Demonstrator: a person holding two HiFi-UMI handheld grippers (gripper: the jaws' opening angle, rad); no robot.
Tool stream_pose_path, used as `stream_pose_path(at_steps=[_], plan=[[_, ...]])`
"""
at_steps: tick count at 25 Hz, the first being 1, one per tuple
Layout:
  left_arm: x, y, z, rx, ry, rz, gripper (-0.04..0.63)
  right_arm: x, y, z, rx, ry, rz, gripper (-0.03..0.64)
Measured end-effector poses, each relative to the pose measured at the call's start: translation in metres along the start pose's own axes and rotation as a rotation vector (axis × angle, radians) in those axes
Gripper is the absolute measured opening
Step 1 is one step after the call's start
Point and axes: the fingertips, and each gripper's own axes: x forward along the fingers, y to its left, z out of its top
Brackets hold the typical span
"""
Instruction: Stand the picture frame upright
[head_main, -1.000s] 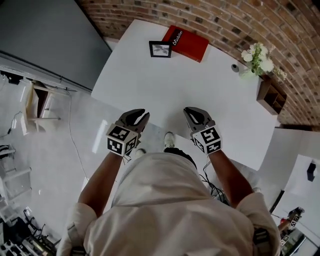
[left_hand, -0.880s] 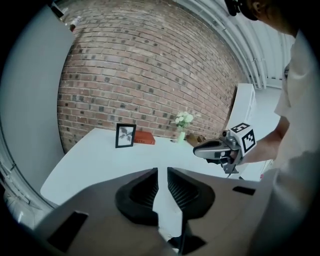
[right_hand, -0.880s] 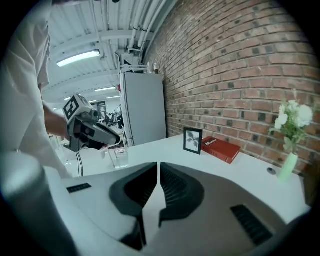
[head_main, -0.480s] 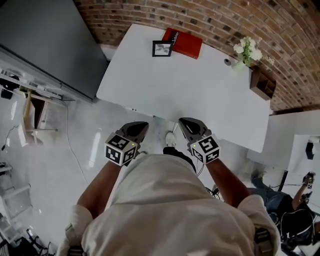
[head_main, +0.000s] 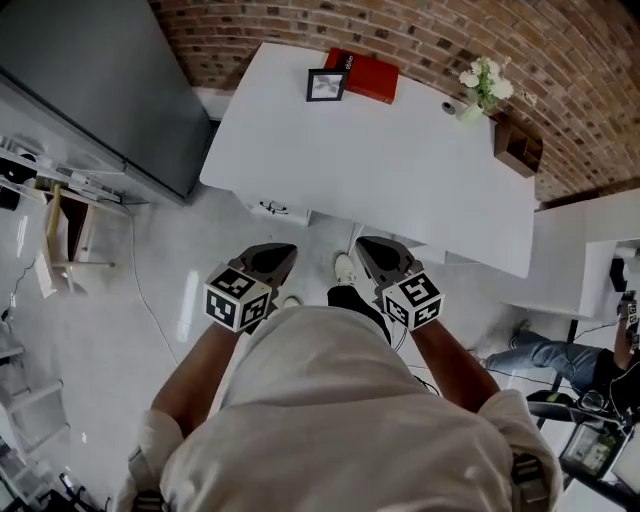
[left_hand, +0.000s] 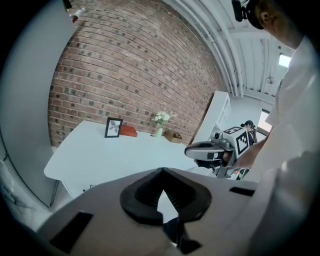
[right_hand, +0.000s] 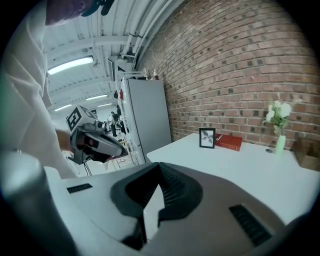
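Plain white over the table (head_main: 400, 170). Black rim, pale print: frame (head_main: 324, 85) at 12 o'clock. Red book (head_main: 363, 73). Red-brown brick pattern on the wall (head_main: 600, 80). White flowers (head_main: 483, 78), green stems, at 1 o'clock. Brown box (head_main: 513, 150). Dark grey cabinet (head_main: 90, 80) at 10 o'clock. Black-and-white square markers on grey left gripper (head_main: 278, 252) and right gripper (head_main: 372, 246). Cream shirt (head_main: 340, 420).

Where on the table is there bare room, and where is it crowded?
The whole near and middle of the white table is bare, from the picture frame and red book to the near edge. Crowded only along the brick wall: those, the flower vase and wooden box.
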Motion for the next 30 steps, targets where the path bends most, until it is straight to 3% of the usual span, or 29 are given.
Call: stream_pose_path(at_steps=[30], plan=[[-0.058, -0.01, -0.037, -0.017, -0.048, 0.029, -0.005, -0.018, 0.073, -0.007, -0.051, -0.016, 0.042, 0.005]])
